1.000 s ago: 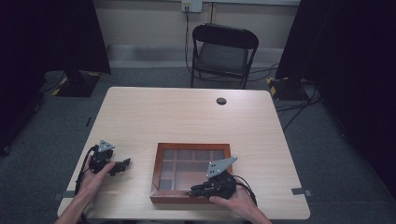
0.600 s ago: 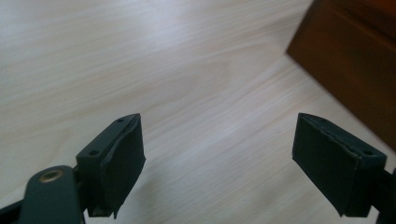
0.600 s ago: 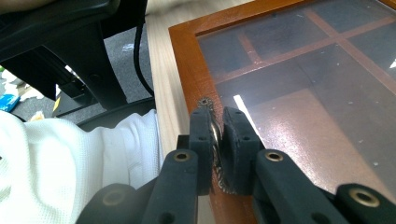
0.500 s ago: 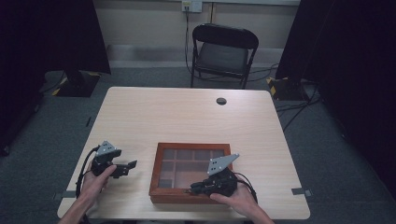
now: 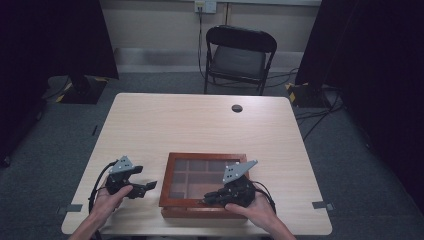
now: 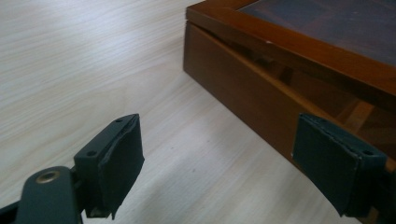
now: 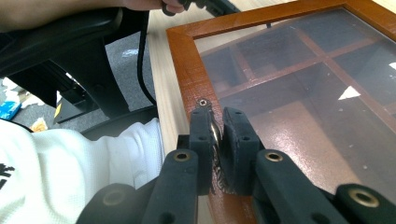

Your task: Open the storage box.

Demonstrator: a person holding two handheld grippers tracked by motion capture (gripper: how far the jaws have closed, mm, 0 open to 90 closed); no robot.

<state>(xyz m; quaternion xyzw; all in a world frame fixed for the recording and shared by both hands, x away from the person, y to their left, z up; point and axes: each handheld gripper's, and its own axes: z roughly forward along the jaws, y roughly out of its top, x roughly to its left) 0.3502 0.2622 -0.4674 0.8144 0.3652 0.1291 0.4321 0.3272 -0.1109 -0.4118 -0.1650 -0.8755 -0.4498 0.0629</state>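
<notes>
Your right gripper (image 7: 215,140) pinches the small metal handle (image 7: 215,133) on the wooden box (image 5: 200,212) lid's front edge. Your left gripper (image 5: 148,186), open, waits beside the box. Next, lift the lid gently.

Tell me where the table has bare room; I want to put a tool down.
Free: the far half between the wooden box and the black disc, and the right edge. Crowded: the near edge, with the left gripper and right gripper.

The high view is looking down on the reddish-brown wooden glass-lidded box (image 5: 172,197); both gripper views are facing it (image 6: 243,88) (image 7: 184,74) closely.
</notes>
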